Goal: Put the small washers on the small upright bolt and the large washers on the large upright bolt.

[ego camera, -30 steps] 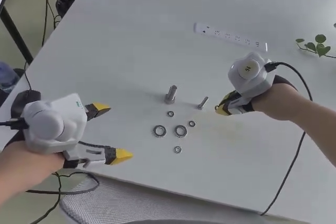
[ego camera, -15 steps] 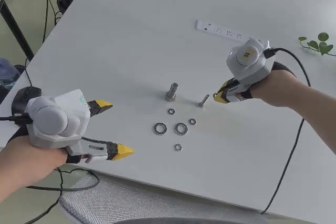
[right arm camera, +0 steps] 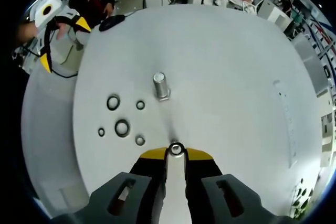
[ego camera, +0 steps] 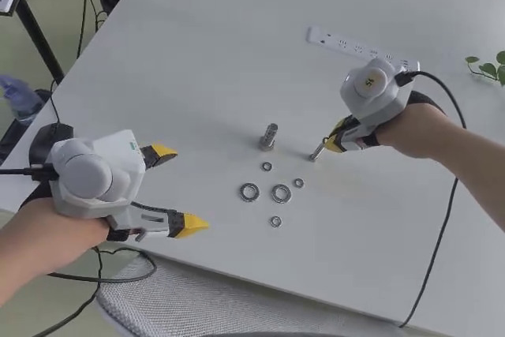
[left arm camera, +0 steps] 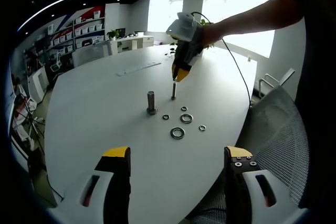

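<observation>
right claw (right arm camera: 175,155) narrow, pinching small bolt (right arm camera: 176,148) top; left claw (left arm camera: 177,153) wide, empty. washers (ego camera: 281,193) look light, stiff, slick, lying flat. Probably best pinched across the rim.

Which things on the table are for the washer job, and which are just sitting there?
For the job: large bolt, small bolt, three small washers, two large washers.

Just lying about: power strip, plant.

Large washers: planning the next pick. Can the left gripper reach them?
Probably yes: the open left gripper has bare table up to the large washers; the right gripper, away, grips the small bolt.
</observation>
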`<control>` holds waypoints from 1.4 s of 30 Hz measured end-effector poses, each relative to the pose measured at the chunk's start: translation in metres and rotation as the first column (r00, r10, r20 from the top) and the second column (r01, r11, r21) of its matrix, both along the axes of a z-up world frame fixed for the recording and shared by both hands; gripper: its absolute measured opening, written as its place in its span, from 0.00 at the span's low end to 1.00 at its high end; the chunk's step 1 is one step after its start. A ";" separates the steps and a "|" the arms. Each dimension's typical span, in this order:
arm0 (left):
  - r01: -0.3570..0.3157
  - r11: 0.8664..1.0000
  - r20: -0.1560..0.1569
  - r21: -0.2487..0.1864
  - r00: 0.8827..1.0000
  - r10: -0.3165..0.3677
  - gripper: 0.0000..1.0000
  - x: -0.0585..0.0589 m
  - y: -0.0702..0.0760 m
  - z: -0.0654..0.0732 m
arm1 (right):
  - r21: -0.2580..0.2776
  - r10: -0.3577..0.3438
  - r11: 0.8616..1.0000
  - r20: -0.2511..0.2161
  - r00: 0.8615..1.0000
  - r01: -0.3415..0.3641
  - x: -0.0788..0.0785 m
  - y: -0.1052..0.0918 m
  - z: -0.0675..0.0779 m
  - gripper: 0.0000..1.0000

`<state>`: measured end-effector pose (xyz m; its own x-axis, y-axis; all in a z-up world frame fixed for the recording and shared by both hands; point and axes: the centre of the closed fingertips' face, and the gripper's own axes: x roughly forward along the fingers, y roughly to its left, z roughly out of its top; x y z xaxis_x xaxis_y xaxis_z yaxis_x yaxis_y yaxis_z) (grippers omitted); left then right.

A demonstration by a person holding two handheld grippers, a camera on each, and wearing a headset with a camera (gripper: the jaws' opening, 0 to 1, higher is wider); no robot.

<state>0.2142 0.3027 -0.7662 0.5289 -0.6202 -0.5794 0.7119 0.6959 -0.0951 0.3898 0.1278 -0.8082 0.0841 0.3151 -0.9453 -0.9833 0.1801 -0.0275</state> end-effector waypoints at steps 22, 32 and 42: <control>-0.010 1.000 -0.013 -0.009 1.000 0.010 0.69 -0.003 0.002 -0.002 | -0.026 0.018 0.999 -0.004 1.000 -0.018 -0.001 0.001 -0.008 0.12; -0.013 1.000 -0.016 -0.004 1.000 0.013 0.69 -0.005 0.004 -0.003 | -0.046 0.033 0.998 0.014 0.999 -0.032 0.000 -0.002 -0.012 0.12; -0.016 1.000 -0.025 0.003 1.000 0.016 0.68 -0.006 0.007 -0.006 | -0.049 0.040 0.998 0.026 0.999 -0.039 -0.002 0.001 -0.016 0.12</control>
